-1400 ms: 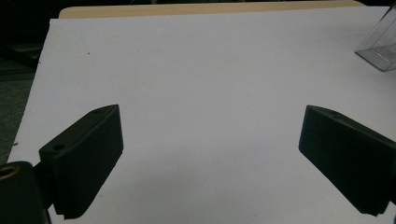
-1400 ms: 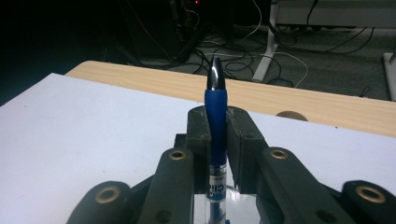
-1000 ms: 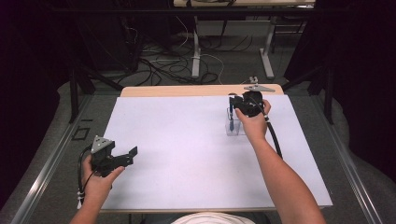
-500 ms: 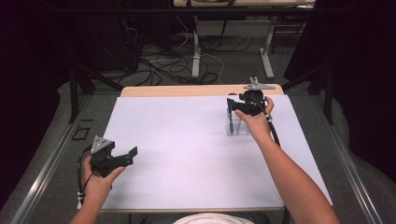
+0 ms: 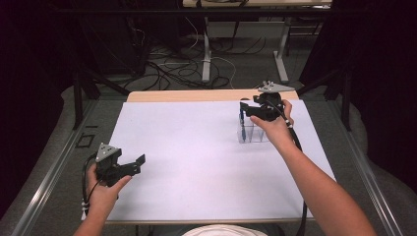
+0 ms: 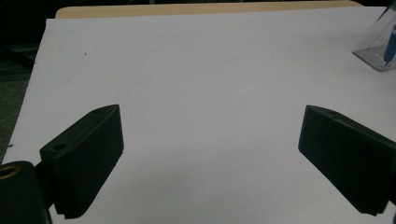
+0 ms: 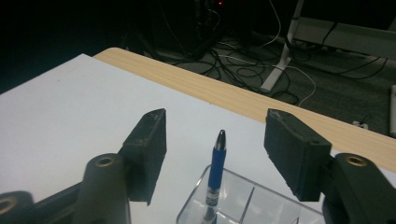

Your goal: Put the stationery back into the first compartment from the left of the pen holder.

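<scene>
White sheeting covers the wide table, leaving a strip of pale wood bare along the far edge; most of the surface lies open. Near the far right stands a clear plastic compartmented holder with a blue pen upright in a corner compartment. The right gripper hangs over it, its jaws having just been opening, pen between them untouched. The left gripper, spread wide, hovers near the front left corner.

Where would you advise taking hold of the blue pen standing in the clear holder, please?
Probably the blue pen's upper barrel, just under its metal tip, coming down from above. It stands nearly upright in the clear holder, whose walls enclose its lower part, while the top rises free between the right tool's open jaws.
</scene>
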A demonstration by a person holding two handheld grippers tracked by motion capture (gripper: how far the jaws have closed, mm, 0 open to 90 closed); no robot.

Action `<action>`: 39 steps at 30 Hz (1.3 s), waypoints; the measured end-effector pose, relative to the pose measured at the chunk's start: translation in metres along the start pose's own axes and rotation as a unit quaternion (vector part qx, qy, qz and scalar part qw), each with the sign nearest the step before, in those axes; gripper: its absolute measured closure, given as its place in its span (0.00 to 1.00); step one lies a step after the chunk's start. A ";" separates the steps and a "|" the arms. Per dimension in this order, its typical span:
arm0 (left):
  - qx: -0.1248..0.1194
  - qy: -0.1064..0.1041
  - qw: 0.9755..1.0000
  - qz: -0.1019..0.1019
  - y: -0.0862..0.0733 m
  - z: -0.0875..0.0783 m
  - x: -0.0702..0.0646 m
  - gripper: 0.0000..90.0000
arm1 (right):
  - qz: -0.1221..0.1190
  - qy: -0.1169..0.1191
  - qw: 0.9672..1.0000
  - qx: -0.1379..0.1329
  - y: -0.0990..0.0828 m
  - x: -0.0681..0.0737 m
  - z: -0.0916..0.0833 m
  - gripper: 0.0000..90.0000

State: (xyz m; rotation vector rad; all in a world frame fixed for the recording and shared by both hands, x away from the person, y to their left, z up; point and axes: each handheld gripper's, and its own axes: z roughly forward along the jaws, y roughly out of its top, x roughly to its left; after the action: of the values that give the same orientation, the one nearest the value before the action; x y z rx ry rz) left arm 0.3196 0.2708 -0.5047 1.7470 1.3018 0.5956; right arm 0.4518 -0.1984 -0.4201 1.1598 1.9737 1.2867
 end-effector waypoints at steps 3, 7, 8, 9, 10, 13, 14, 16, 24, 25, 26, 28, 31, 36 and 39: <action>0.000 0.000 1.000 0.000 0.000 0.000 0.000 0.07 | 0.001 0.009 1.000 0.003 0.002 0.003 -0.009 0.39; -0.001 0.000 1.000 0.000 0.000 0.000 0.000 0.07 | 0.004 0.017 1.000 0.024 0.003 0.006 -0.020 0.23; -0.001 0.000 1.000 0.000 0.000 0.000 0.000 0.07 | 0.000 0.015 0.999 0.028 0.003 0.008 -0.022 0.19; -0.001 0.000 1.000 0.000 0.000 0.000 0.000 0.07 | -0.002 0.013 0.999 0.030 0.002 0.010 -0.025 0.16; -0.001 0.001 1.000 -0.001 0.000 0.000 0.000 0.07 | -0.007 0.012 0.999 0.031 0.001 0.011 -0.028 0.16; -0.002 0.000 1.000 -0.001 0.000 0.000 0.000 0.07 | -0.015 0.007 1.000 0.024 -0.001 0.016 -0.037 0.04; -0.002 0.000 1.000 -0.002 0.000 0.000 0.000 0.07 | -0.014 0.004 1.000 0.021 -0.002 0.017 -0.040 0.01; -0.002 0.000 1.000 -0.003 0.000 0.000 0.000 0.07 | -0.022 0.004 1.000 0.017 -0.003 0.018 -0.047 0.00; -0.003 0.001 1.000 -0.004 0.000 -0.001 -0.001 0.07 | -0.023 0.000 1.000 -0.005 -0.013 0.020 -0.074 0.00; -0.002 0.001 1.000 -0.005 0.000 -0.001 -0.001 0.07 | -0.023 0.001 1.000 -0.007 -0.015 0.020 -0.077 0.00; -0.003 0.001 1.000 -0.004 0.000 -0.001 -0.001 0.07 | -0.021 0.001 1.000 -0.009 -0.018 0.020 -0.080 0.00; -0.003 0.002 1.000 -0.005 0.000 -0.001 -0.001 0.07 | -0.019 0.002 1.000 -0.013 -0.023 0.019 -0.084 0.00; -0.003 0.002 1.000 -0.007 0.000 -0.001 0.000 0.07 | -0.016 -0.001 1.000 -0.019 -0.034 0.018 -0.091 0.00; -0.002 0.003 1.000 -0.007 0.000 -0.001 0.000 0.07 | -0.002 -0.001 1.000 -0.024 -0.057 0.016 -0.101 0.00; -0.002 0.004 1.000 -0.008 0.000 -0.001 0.000 0.07 | -0.001 -0.003 1.000 -0.020 -0.071 0.014 -0.105 0.00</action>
State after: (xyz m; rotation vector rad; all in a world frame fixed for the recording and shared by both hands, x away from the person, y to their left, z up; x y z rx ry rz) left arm 0.3189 0.2713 -0.5045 1.7308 1.3190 0.5963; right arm 0.3361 -0.2489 -0.4391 1.1412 1.9362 1.3150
